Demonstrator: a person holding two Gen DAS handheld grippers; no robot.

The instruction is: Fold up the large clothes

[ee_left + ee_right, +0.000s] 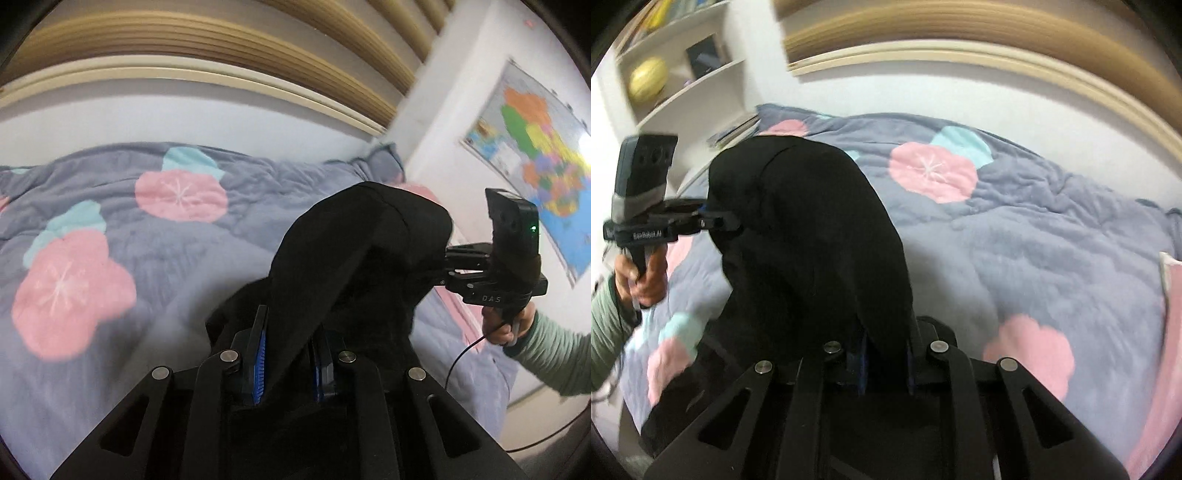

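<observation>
Your left gripper (288, 365) is clamped on a fold of the black garment (354, 258); the cloth runs between its blue-padded fingers (260, 360) and rises in a hump in front of the lens. Your right gripper (886, 363) is clamped the same way on another part of the garment, cloth pinched between its fingers (862, 363).

The garment hangs between the two grippers, lifted above the quilt (110, 229), which is grey-blue with pink and teal flowers. Its lower part trails down at the left of the right wrist view; whether it touches the quilt you cannot tell.

Each hand (502, 325) grips a handle, green sleeve (550, 354) showing. Both views are motion-blurred. A map (535, 162) hangs on the wall; shelves (683, 74) stand beside the bed.
</observation>
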